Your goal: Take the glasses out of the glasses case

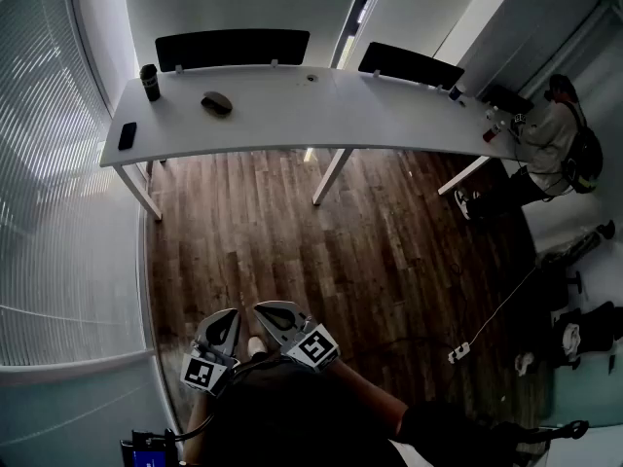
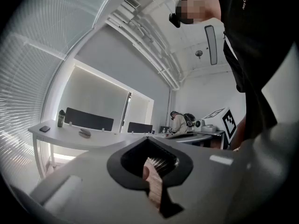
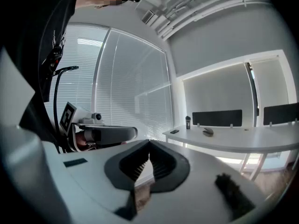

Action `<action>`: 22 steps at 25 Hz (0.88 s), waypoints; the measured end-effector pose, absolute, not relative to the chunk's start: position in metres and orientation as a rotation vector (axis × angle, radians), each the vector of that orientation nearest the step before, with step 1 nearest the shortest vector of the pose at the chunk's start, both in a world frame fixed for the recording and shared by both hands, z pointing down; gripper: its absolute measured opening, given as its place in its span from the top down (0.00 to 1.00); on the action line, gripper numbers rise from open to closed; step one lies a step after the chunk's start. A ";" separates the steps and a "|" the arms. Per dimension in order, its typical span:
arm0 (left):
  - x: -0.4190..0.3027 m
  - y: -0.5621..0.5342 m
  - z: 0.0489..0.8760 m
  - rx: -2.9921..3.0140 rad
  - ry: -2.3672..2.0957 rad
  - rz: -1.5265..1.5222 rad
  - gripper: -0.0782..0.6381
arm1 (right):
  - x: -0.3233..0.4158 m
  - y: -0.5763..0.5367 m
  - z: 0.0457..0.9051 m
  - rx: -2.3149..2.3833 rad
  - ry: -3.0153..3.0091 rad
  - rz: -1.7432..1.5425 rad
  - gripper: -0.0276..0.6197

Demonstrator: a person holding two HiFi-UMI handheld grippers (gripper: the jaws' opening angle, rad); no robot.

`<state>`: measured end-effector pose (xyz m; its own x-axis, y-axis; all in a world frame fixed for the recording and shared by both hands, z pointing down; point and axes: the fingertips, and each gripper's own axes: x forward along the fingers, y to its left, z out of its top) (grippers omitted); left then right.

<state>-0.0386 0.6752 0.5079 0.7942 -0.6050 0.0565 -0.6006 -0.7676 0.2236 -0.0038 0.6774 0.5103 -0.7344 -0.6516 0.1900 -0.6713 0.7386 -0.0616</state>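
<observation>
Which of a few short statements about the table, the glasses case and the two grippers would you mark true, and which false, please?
1. The glasses case lies on the white table. True.
2. The left gripper is clamped on the case. False: it is held close to the person's body, far from the table, with its jaws together on nothing.
3. A dark bottle stands near the table's left end. True.
4. The phone lies on the wooden floor. False: the phone lies on the table, by its left front corner.
5. The right gripper has its jaws together with nothing between them. True.
</observation>
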 end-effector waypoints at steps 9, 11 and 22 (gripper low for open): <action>-0.028 0.656 0.490 2.780 -0.874 -0.097 0.88 | 0.024 0.658 0.504 1.234 -2.714 0.194 0.95; -0.032 0.655 0.488 2.771 -0.866 -0.119 0.88 | 0.014 0.657 0.500 1.227 -2.713 0.194 0.95; -0.024 0.658 0.501 2.742 -0.786 -0.130 0.88 | 0.008 0.664 0.506 1.240 -2.662 0.245 0.95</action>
<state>-0.0239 0.6584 0.5009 0.8476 -0.5306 -0.0081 -0.5049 -0.8111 0.2954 0.0083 0.6641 0.5056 -0.6302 -0.7371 0.2438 -0.7692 0.6354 -0.0673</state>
